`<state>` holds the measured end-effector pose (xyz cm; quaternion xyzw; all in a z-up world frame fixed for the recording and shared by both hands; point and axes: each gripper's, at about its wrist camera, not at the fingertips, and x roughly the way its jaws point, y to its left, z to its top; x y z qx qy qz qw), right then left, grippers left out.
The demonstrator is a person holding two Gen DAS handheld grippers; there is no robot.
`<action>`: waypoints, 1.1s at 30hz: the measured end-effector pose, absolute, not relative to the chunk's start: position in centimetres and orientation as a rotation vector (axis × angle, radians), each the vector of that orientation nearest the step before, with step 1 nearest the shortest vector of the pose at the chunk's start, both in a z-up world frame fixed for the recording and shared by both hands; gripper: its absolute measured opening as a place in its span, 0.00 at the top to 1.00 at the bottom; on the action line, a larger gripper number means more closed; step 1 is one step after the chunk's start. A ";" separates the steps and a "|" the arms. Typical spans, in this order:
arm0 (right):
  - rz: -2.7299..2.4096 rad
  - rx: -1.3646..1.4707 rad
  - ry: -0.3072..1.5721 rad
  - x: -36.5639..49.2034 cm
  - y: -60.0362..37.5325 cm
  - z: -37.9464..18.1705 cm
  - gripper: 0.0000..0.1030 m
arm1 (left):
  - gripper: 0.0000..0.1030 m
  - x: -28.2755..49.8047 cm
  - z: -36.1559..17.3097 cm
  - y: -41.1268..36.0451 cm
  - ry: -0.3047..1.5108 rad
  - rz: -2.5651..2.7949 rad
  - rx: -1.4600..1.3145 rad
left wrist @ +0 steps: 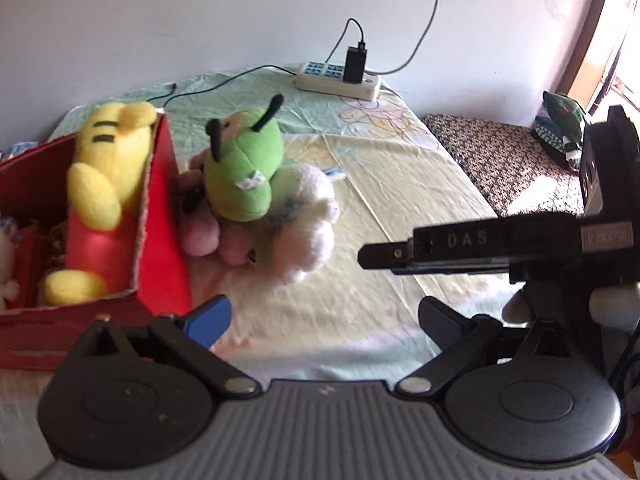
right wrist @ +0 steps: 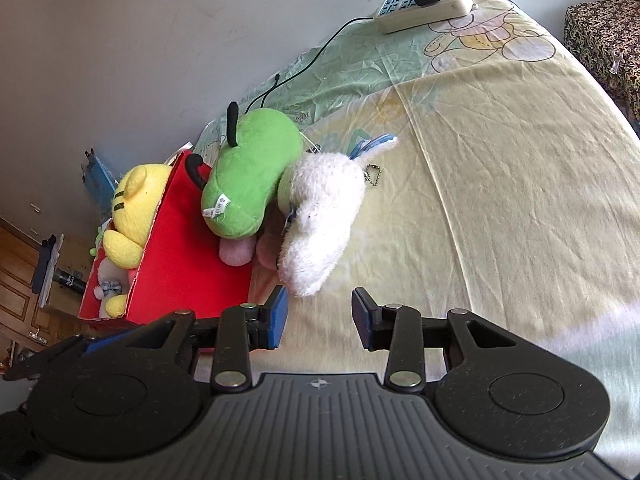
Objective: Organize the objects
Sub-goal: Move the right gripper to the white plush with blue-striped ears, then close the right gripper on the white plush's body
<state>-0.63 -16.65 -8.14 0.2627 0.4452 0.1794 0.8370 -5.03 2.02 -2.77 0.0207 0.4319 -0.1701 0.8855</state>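
Right wrist view: right gripper (right wrist: 318,318), jaws apart, empty, near fluffy white plush toy (right wrist: 320,216).
Left gripper (left wrist: 326,320): jaws apart, empty.
Red cardboard box (left wrist: 160,216): holds yellow plush bear (left wrist: 108,168).

Plain white wall (left wrist: 200,20) runs across the back from ten to one o'clock, a grey cable (left wrist: 434,12) trailing down it. Below it spreads the bed sheet (left wrist: 400,184), pale yellow with a green band at twelve. At two o'clock sits a dark patterned cushion (left wrist: 500,160), sunlit. Bright daylight pours in at one o'clock. In the right wrist view, wooden drawers (right wrist: 16,280) at nine o'clock.
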 end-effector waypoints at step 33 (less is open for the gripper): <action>0.444 0.704 1.123 8.5 -15.7 -12.0 0.67 | 0.32 5.5 -11.3 0.6 0.967 -0.424 -0.014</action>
